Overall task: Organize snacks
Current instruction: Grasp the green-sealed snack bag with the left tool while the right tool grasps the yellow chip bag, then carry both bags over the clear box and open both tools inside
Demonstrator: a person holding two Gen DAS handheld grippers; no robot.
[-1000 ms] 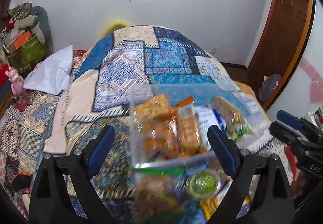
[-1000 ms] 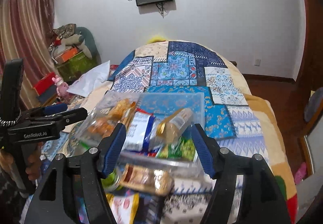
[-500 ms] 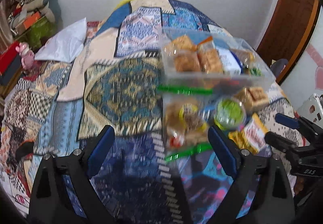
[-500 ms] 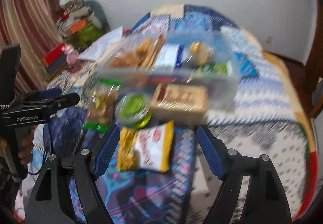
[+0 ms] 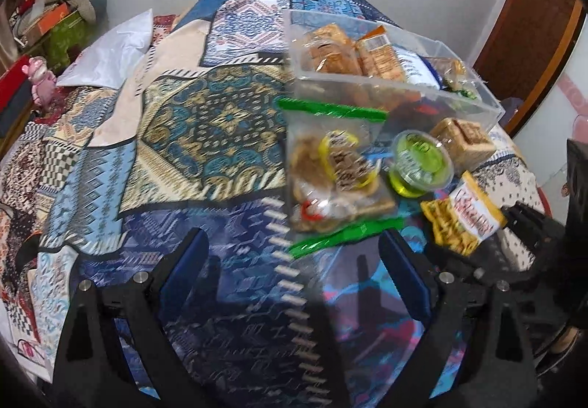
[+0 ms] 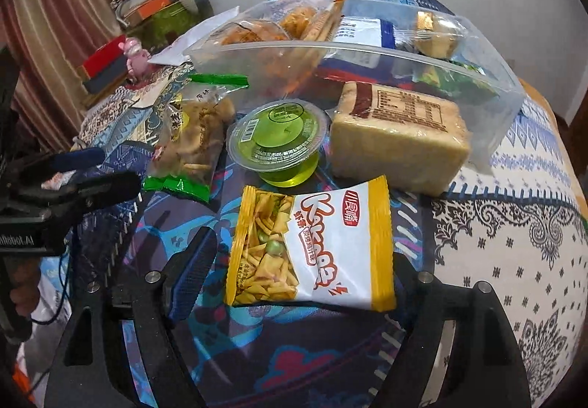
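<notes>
A clear plastic bin with several snack packs in it stands on the patterned bedspread. In front of it lie a green-edged clear bag of snacks, a green jelly cup, a wrapped tan cake block and a yellow-and-white chip bag. My right gripper is open, its fingers on either side of the chip bag's near end. My left gripper is open and empty, just short of the green-edged bag.
The bedspread covers a bed that runs to a white wall. A white pillow, a pink toy and stacked boxes lie at the left. A wooden door is at the right.
Both grippers have pulled back from the bin and dropped lower. The loose snacks in front of the bin have come into view, and the right gripper now straddles the chip bag.
</notes>
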